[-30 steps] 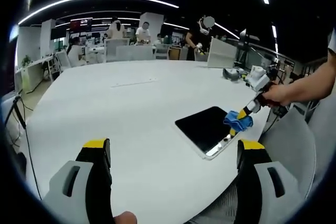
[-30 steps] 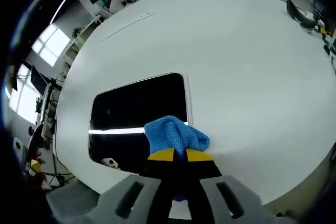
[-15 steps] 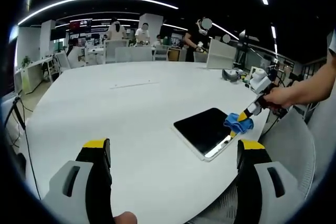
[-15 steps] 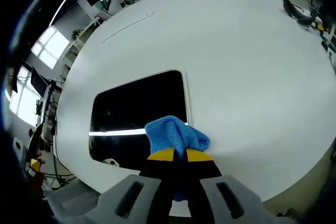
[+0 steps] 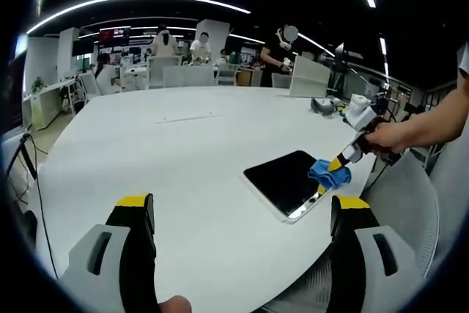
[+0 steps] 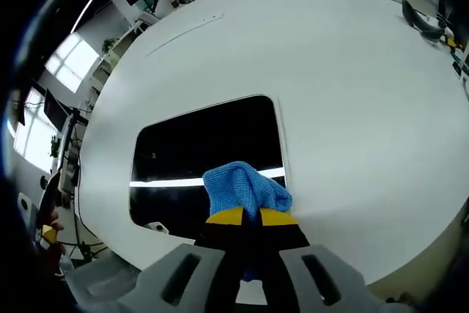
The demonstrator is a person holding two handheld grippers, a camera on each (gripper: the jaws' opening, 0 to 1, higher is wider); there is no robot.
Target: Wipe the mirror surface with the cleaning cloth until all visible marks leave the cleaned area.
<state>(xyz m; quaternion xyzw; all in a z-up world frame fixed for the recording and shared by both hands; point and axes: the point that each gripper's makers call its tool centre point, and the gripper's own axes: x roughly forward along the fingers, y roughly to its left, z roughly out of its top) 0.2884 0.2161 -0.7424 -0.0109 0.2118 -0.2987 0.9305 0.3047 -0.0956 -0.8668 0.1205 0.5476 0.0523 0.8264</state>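
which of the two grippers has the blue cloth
The right gripper, its yellow-tipped jaws shut on the blue cloth over the mirror. The left gripper stands open and holds nothing.

My left gripper view sits low over the near edge of the wide white round desk (image 5: 183, 152), facing level across it toward the office background, with its own yellow-tipped fingers (image 5: 135, 214) rising wide apart at the bottom. From here the flat dark rectangular mirror (image 5: 286, 177) lies some way off to the right, and my right gripper (image 5: 341, 160) enters from that side. My right gripper view looks steeply down from close above the same mirror (image 6: 205, 152), its fingers (image 6: 229, 218) closed at the bottom edge on the crumpled blue cleaning cloth (image 6: 242, 188). Both views share the mirror, the cloth (image 5: 326, 172) and the white desk (image 6: 352, 93) around them.
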